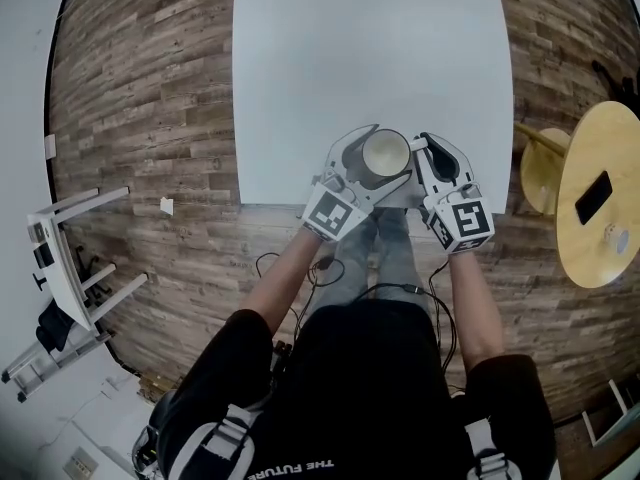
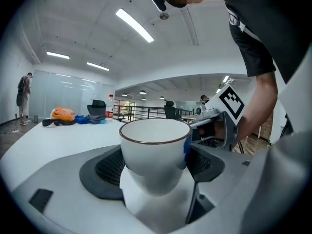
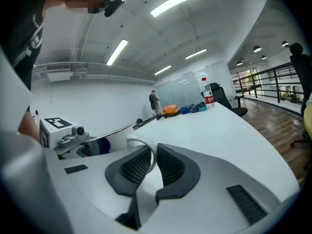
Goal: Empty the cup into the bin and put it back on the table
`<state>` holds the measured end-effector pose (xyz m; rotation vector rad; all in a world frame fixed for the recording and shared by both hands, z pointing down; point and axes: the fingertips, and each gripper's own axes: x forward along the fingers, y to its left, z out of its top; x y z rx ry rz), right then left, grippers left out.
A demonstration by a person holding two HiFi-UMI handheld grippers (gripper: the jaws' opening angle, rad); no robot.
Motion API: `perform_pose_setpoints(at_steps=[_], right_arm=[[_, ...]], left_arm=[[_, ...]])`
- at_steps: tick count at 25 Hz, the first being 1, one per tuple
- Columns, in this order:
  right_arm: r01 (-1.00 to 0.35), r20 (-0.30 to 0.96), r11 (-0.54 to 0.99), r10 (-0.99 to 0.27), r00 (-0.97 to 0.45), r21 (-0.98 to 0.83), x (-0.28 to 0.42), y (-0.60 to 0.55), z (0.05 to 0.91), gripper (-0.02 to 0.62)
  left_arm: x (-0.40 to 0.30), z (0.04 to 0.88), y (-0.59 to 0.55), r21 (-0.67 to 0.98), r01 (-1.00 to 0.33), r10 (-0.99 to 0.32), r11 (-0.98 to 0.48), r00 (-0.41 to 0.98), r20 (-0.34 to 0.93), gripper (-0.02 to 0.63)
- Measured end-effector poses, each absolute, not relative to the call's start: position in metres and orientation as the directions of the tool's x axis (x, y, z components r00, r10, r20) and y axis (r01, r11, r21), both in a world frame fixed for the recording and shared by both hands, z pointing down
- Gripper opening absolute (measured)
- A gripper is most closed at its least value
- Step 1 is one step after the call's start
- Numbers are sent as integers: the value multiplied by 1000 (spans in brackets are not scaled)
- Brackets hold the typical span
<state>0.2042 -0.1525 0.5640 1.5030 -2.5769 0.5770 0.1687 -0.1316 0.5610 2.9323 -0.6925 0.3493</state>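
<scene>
A white cup (image 1: 385,154) with a dark rim stands upright on the white table (image 1: 300,68), close to its near edge. It looks empty in the head view. My left gripper (image 1: 372,160) reaches round the cup's body (image 2: 155,145) from the near left. Its jaws stand wide, one pad (image 2: 105,167) on each side of the cup, not pressing on it. My right gripper (image 1: 418,148) comes in from the near right. Its pads (image 3: 131,167) are shut on the cup's handle (image 3: 146,147), which loops up between them.
A round wooden side table (image 1: 600,238) with a black phone (image 1: 593,196) and a wooden stool (image 1: 542,168) stand to the right. A white frame (image 1: 65,268) lies on the wood floor at left. A bottle (image 3: 208,94) and bags (image 3: 171,109) sit at the table's far end.
</scene>
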Motion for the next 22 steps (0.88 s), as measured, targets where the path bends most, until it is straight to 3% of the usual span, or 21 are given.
perform_pose_setpoints(at_steps=[6, 12, 22], right_arm=[[-792, 202, 523, -779, -594, -314, 182, -141, 508, 46], [-705, 214, 686, -672, -709, -181, 121, -129, 444, 44], [-310, 197, 918, -266, -944, -248, -126, -70, 408, 44]], left_arm=[[151, 491, -119, -5, -495, -491, -869, 861, 132, 376], [94, 434, -103, 34, -611, -603, -791, 788, 127, 375], [-138, 400, -33, 69, -924, -903, -376, 382, 197, 376]])
